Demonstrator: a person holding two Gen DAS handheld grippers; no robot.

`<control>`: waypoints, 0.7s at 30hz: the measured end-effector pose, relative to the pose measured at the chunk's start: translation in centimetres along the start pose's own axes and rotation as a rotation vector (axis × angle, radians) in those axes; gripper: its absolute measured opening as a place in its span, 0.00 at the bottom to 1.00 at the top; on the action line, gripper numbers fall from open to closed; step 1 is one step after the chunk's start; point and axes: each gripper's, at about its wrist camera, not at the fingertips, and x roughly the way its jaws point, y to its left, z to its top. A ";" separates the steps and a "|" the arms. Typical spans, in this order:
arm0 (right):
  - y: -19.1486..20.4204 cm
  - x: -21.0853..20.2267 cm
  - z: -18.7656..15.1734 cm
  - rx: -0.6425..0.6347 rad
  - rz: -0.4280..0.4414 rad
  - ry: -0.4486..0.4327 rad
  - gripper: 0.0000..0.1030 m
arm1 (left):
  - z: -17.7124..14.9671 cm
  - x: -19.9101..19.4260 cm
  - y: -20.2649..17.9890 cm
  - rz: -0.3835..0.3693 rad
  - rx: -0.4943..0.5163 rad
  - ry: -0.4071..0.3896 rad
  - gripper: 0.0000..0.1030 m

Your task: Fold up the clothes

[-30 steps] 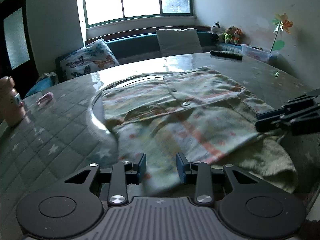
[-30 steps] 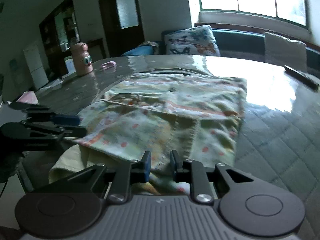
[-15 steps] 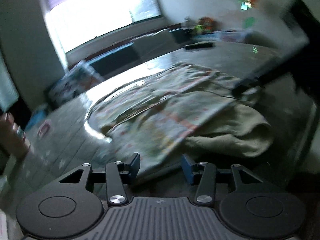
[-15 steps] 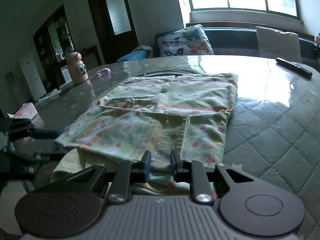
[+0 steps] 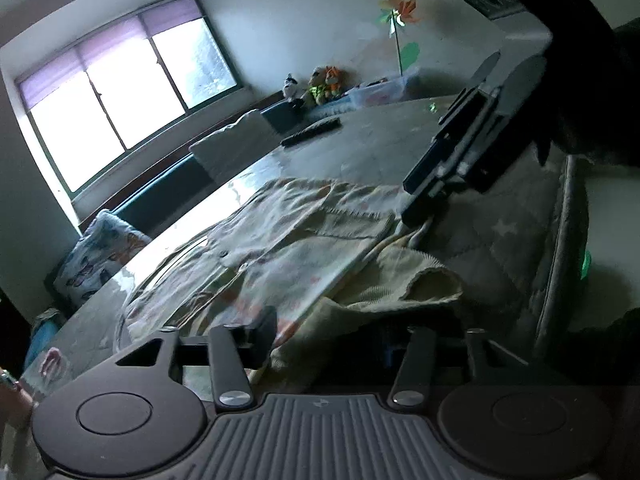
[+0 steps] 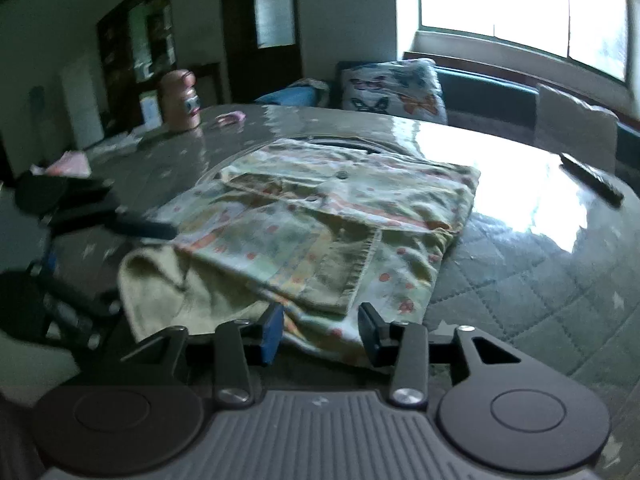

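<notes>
A pale flowered shirt (image 5: 280, 248) (image 6: 340, 216) lies folded on the round table (image 6: 520, 272). A plain yellowish part of it (image 5: 400, 276) (image 6: 160, 280) sticks out at the near corner. My left gripper (image 5: 328, 338) is rolled to one side and its jaws are closing. That yellowish edge lies between them, hiding the right finger, and I see no pad pressing on it. In the right wrist view the left gripper (image 6: 140, 228) is a blur at the shirt's left edge. My right gripper (image 6: 320, 330) is opening at the shirt's near hem, its pads off the cloth. It hangs over the shirt's right side (image 5: 432, 184).
A dark remote control (image 5: 310, 136) (image 6: 592, 178) lies at the table's far side. A pink bottle-shaped toy (image 6: 180, 100) and a small pink thing (image 6: 230, 118) stand at the far left. A butterfly cushion (image 6: 396, 88) sits on the bench behind. The table's edge (image 5: 560, 264) runs close on the right.
The right jaws have spread and let go of the shirt's near hem. The left gripper has rolled and slid sideways to the yellowish corner, whose edge now lies between its jaws.
</notes>
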 end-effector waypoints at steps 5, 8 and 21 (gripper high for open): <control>1.3 -0.6 -0.4 -0.136 0.018 0.005 0.54 | 0.7 0.3 2.1 -0.018 -0.128 -0.008 0.14; 2.2 -0.2 -0.4 -0.198 0.026 -0.012 0.54 | 1.5 0.6 3.7 -0.019 -0.208 -0.009 0.11; 2.3 3.5 1.6 -0.131 0.081 -0.020 0.24 | 1.3 0.5 5.4 -0.004 -0.293 0.016 0.18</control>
